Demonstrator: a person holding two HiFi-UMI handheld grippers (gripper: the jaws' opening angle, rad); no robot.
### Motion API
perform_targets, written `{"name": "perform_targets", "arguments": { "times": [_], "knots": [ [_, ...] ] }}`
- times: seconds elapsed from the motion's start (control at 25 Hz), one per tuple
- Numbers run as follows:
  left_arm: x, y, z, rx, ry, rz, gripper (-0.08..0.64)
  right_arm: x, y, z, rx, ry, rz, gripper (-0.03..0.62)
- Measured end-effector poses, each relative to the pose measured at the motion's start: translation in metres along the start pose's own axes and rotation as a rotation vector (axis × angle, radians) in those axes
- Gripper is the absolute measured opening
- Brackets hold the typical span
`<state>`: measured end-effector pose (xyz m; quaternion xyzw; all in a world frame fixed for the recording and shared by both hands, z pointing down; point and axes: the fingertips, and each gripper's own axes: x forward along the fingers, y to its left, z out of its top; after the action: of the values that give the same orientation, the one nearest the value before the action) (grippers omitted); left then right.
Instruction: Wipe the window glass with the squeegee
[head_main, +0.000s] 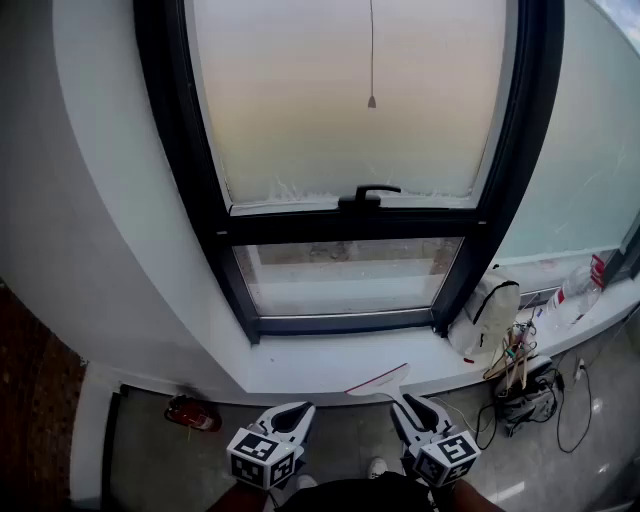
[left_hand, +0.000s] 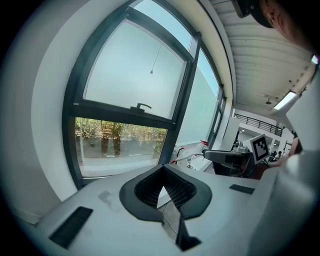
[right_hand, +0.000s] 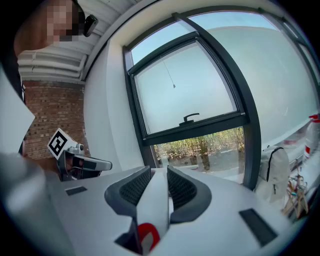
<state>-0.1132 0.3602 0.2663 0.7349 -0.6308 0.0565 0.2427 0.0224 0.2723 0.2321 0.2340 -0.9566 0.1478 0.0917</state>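
Upper centre of the frame: window glass (head_main: 350, 100), handle (head_main: 368, 195) at its lower edge. Below that: sill (head_main: 300, 370). Lower centre, before the sill: squeegee (head_main: 378, 382) in right gripper (head_main: 412, 408), left gripper (head_main: 290, 415) beside it. Right, on the sill: bag (head_main: 485, 310).

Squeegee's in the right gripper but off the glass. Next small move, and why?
Probably lift the right gripper forward and up to set the squeegee blade against the top of the lower pane. Its jaws are shut on the handle, but the blade sits low by the front edge of the sill, touching no glass.
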Motion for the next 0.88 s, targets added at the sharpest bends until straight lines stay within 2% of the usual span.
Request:
{"name": "perform_targets", "arguments": {
  "times": [0.16, 0.44, 0.68, 0.88],
  "knots": [
    [0.002, 0.002, 0.004, 0.009, 0.001, -0.001, 0.000, 0.002, -0.007, -0.013, -0.020, 0.009, -0.001, 0.095],
    [0.008, -0.001, 0.005, 0.014, 0.011, -0.002, 0.000, 0.000, -0.013, -0.007, -0.004, -0.005, -0.009, 0.095],
    [0.022, -0.009, 0.005, 0.008, 0.022, -0.003, 0.000, -0.004, -0.023, -0.005, 0.020, -0.027, 0.020, 0.095],
    [0.044, -0.020, 0.015, 0.014, 0.022, 0.009, 0.000, -0.006, -0.052, -0.002, 0.037, -0.019, 0.013, 0.095]
  ]
}}
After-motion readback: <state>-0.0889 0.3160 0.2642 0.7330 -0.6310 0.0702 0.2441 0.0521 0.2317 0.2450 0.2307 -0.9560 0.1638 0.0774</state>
